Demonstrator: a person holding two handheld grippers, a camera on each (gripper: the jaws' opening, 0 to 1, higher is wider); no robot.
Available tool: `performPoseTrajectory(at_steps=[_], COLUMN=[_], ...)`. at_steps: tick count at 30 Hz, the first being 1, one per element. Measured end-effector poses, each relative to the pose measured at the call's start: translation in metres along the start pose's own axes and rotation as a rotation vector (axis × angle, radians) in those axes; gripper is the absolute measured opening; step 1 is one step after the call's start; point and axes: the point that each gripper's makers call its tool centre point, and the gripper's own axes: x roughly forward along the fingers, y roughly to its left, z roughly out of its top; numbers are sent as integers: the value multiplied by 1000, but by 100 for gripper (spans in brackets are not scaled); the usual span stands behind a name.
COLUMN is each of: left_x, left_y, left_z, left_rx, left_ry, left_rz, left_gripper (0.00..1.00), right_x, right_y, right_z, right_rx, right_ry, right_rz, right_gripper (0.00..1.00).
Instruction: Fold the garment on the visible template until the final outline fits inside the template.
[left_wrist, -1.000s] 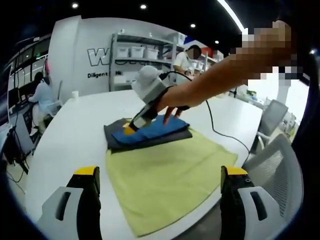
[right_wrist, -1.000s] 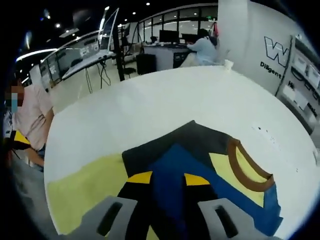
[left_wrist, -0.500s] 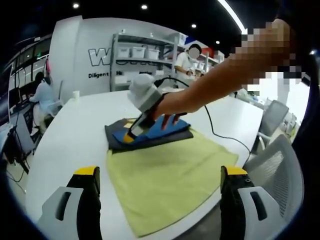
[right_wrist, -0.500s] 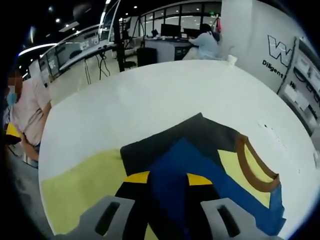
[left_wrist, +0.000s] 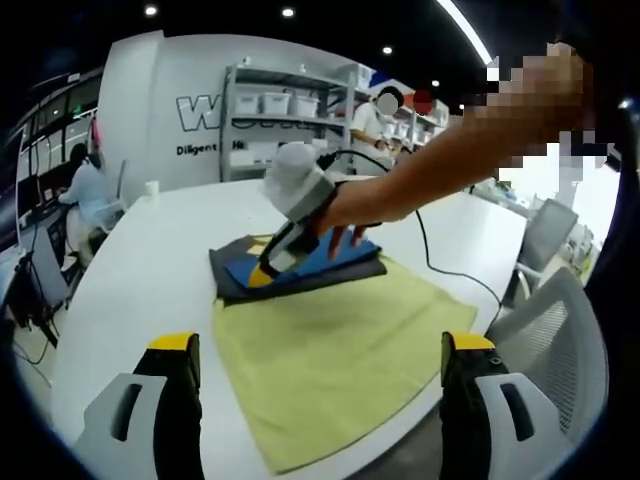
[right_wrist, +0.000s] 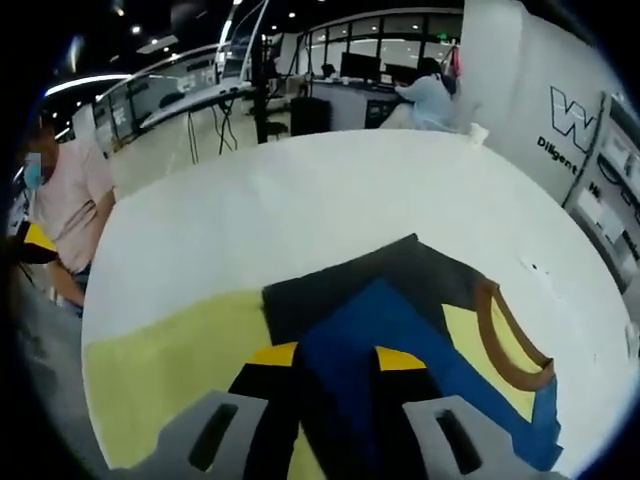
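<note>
A folded garment (left_wrist: 300, 265), dark grey with blue on top, lies at the far end of the yellow-green template cloth (left_wrist: 330, 350) on the white table (left_wrist: 140, 260). A hand holds my right gripper (left_wrist: 270, 266) down on its left part. From that gripper's view the garment (right_wrist: 400, 300) shows blue, a yellow panel and a brown collar (right_wrist: 510, 340). The right gripper (right_wrist: 338, 358) has its jaws close together with a blue fold between them, the template (right_wrist: 170, 350) to its left. My left gripper (left_wrist: 320, 400) hangs open over the template's near edge, holding nothing.
A black cable (left_wrist: 440, 262) trails over the table to the right. Mesh chairs (left_wrist: 550, 310) stand by the table's right edge. Shelves with white bins (left_wrist: 290, 110) and seated people are behind. A person in pink (right_wrist: 70, 210) stands at the table's side.
The right gripper dipped toward the garment's left edge and has come back up a little, still holding the blue fold. The left gripper has not moved.
</note>
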Motion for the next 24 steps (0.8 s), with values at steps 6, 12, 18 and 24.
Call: performPoseTrajectory(at_steps=[6, 12, 18, 24], left_x=[0, 0, 0, 0], left_y=[0, 0, 2, 4], left_z=[0, -1, 0, -1], left_rx=[0, 7, -10, -22], left_ry=[0, 5, 1, 2], left_rz=[3, 3, 13, 20], left_gripper=[98, 98, 98, 97], right_x=[-15, -30, -44, -56], right_y=[-6, -5, -3, 1], right_z=[2, 3, 8, 12], right_rx=[-21, -19, 5, 51], right_ry=[-20, -50, -87, -124], right_rz=[-6, 11, 26, 49], right_gripper=[24, 31, 37, 48])
